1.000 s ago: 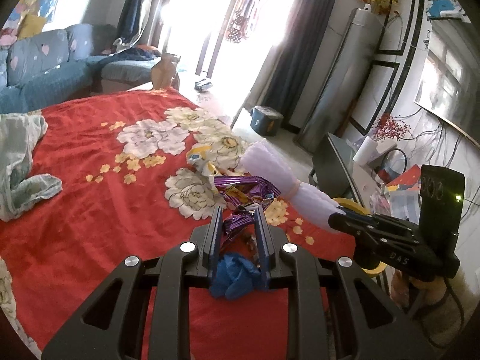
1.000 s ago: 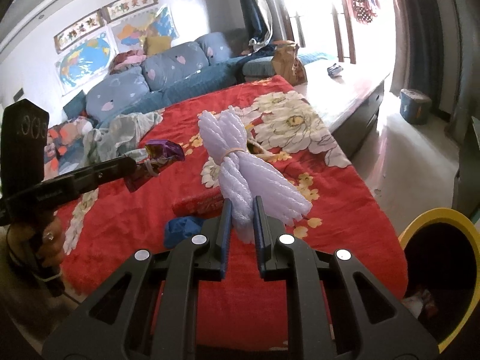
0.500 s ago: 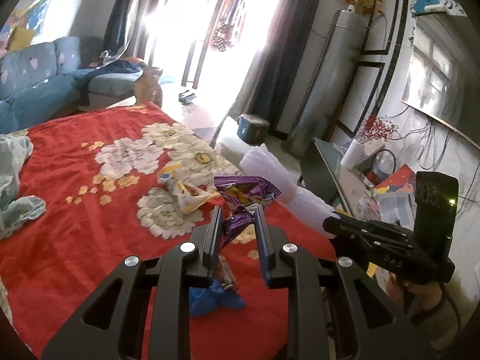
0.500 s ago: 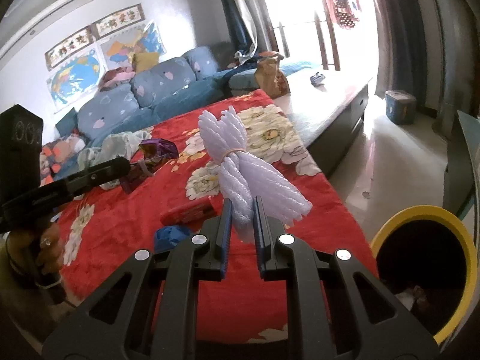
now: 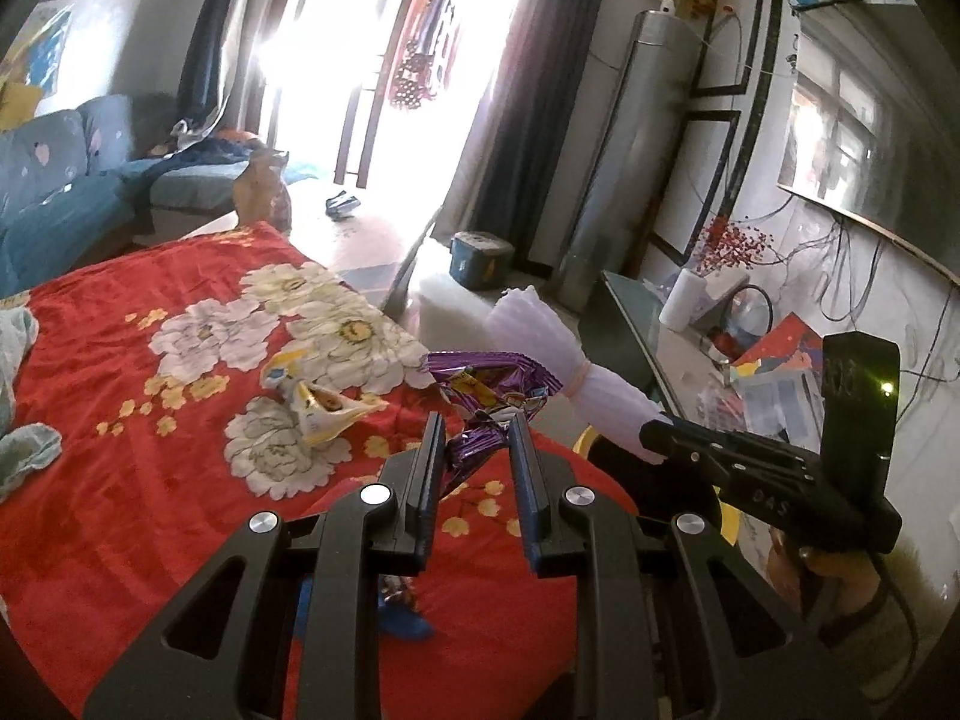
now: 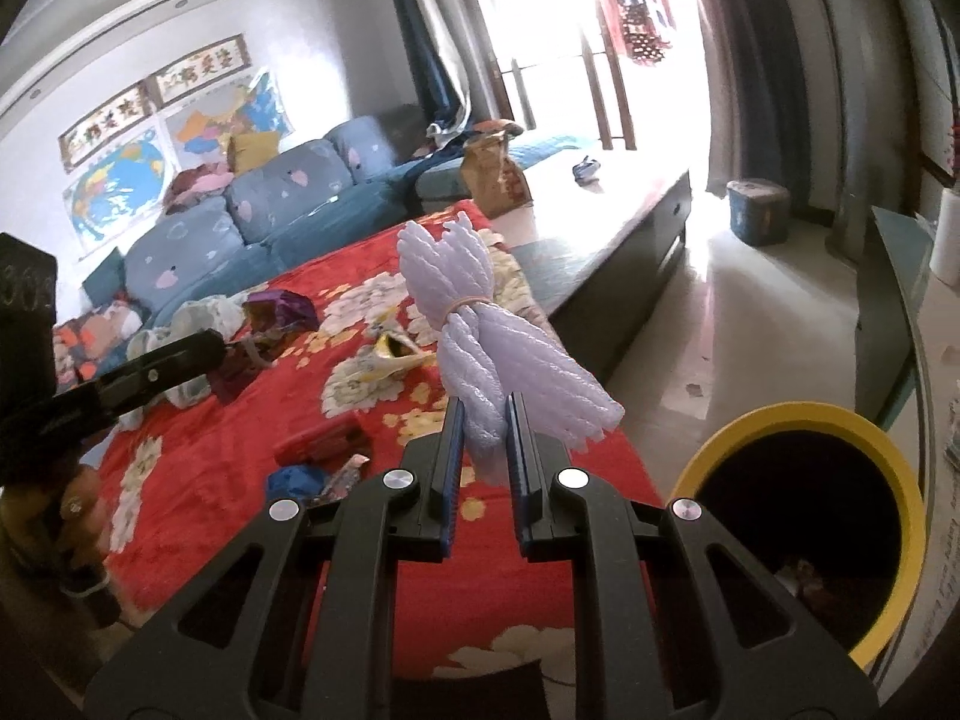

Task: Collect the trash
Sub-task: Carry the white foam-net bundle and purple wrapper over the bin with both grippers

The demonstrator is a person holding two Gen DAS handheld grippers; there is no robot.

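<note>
My left gripper [image 5: 477, 429] is shut on a crumpled purple snack wrapper [image 5: 489, 387] and holds it above the red flowered blanket [image 5: 150, 480]. My right gripper [image 6: 485, 414] is shut on a white foam-net bundle [image 6: 480, 324] tied with a rubber band, held above the blanket's edge. The bundle [image 5: 558, 360] and the right gripper also show in the left wrist view. A yellow-rimmed trash bin [image 6: 804, 516] stands on the floor to the right of the right gripper. A yellow-white wrapper [image 5: 324, 405], a blue scrap [image 6: 297, 477] and a red wrapper [image 6: 321, 447] lie on the blanket.
A blue sofa [image 6: 252, 222] stands behind the blanket. A pale cloth [image 5: 18, 396] lies at the blanket's left. A dark glass table [image 5: 630, 324] and cluttered items are at the right. A small blue bin [image 5: 480, 258] sits on the floor near the curtains.
My left gripper has lifted the purple wrapper up off the blanket and swung right. My right gripper has carried the foam bundle right, so the yellow bin shows more fully.
</note>
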